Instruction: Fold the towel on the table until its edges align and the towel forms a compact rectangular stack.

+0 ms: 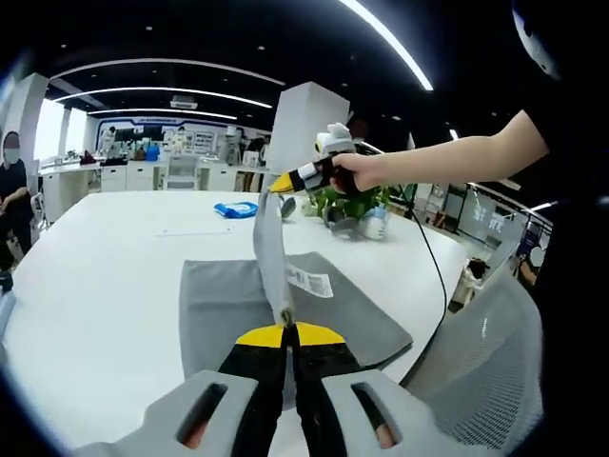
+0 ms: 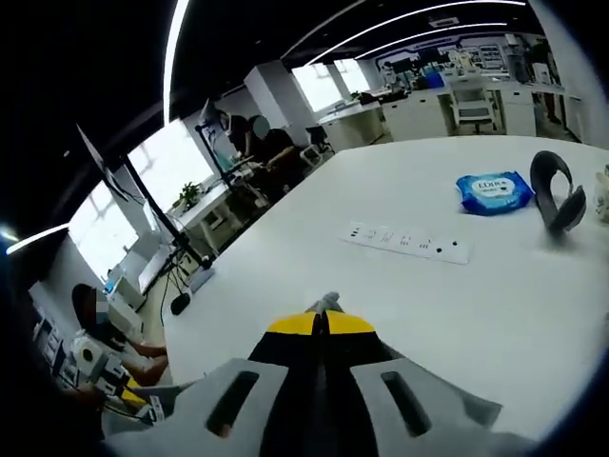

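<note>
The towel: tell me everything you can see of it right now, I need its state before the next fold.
The towel is grey, of soft matte cloth, with a white printed label on its upper face. Most of it lies flat on the white table, near the edge by a chair. One edge is lifted into a narrow taut strip between the two tools: the left tool pinches its near end and the right tool, held higher in a person's hand, pinches its far end. In the right gripper view, a scrap of grey cloth peeks from the shut tips.

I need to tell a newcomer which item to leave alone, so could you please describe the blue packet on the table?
On the big white table, look past the white power strip. The blue packet lies flat beside a dark curved band; it is the one bright blue thing there, with a white label.
</note>
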Action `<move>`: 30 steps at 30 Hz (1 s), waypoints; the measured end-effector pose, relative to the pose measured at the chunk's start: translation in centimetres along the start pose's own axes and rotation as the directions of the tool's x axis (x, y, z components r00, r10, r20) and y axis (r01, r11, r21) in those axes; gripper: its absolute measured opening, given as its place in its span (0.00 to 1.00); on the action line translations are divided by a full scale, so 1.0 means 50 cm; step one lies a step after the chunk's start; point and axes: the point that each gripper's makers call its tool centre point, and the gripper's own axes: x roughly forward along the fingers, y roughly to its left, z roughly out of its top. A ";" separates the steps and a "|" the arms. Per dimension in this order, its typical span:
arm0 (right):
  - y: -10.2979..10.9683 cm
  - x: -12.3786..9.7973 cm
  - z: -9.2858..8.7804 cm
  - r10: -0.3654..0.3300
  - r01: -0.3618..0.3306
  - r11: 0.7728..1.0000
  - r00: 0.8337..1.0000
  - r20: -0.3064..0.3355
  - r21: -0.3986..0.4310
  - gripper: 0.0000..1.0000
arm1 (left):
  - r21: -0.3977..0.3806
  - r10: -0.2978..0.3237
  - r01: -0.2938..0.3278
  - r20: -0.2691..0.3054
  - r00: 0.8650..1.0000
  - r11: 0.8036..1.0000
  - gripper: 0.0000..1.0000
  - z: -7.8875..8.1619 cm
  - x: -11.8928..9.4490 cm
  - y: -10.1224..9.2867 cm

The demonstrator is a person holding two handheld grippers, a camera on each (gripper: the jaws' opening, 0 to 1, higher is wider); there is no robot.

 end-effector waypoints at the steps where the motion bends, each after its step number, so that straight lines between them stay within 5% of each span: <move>1: 0.000 0.002 -0.001 0.001 -0.001 1.000 1.000 -0.002 0.001 0.00 | -0.004 0.001 -0.001 -0.003 1.000 1.000 0.02 -0.003 0.000 0.002; 30: -0.024 0.090 -0.029 0.010 -0.010 1.000 0.998 -0.062 0.011 0.00 | -0.067 0.053 -0.059 -0.086 0.995 0.996 0.02 -0.089 -0.016 0.043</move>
